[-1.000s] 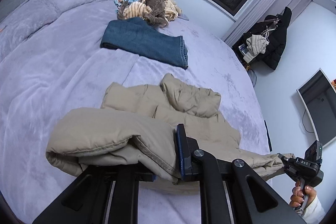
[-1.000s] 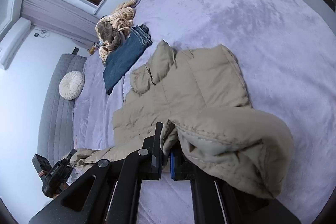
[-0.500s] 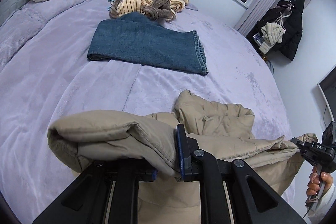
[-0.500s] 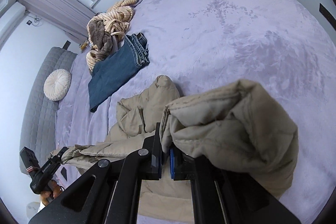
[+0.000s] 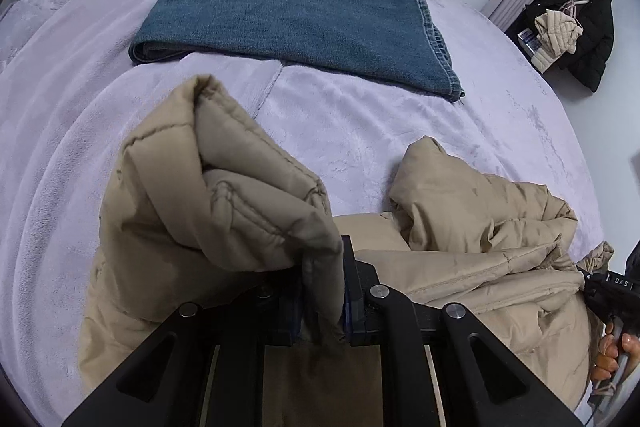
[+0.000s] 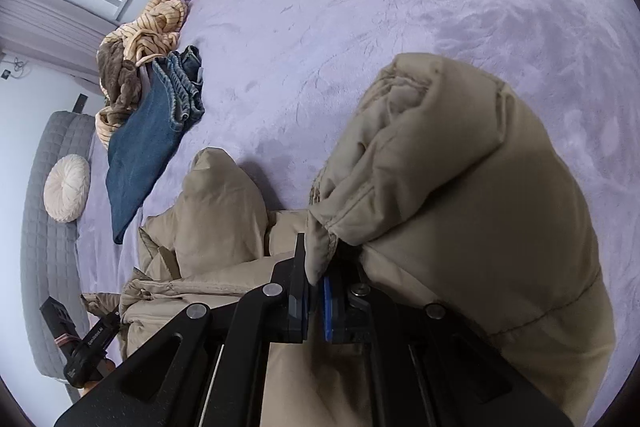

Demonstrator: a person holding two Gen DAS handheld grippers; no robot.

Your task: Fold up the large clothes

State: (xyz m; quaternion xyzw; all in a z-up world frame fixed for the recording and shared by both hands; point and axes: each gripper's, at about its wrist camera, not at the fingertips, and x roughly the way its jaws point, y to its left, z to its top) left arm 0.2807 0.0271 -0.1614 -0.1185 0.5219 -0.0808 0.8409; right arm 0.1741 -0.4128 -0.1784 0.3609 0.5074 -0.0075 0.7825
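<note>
Claw tips on the left claw (image 5: 322,291) are pressed together on a thick seam of the beige puffer jacket (image 5: 472,227), and the right claw (image 6: 316,291) pinches another padded edge of the same garment, so both hands carry one lifted border between them. In the left wrist view the right claw shows at the far right edge with fingers wrapped round its handle, the jacket's hem stretched between the two; the right wrist view shows the left claw low at its left edge in the same way. The garment's long axis therefore runs from hand to hand, across the person's front, with neither hand clearly nearer the bulk. What matters for the coming move, as I judge it, is that the rest of the jacket lies on the lilac bed (image 5: 360,131) ahead of and below both claws, its crumpled collar end pointing toward the folded jeans (image 5: 288,19) further up the bed. The held border would then travel forward over that resting part to close the fold, both hands keeping level so the edge lands square.
</note>
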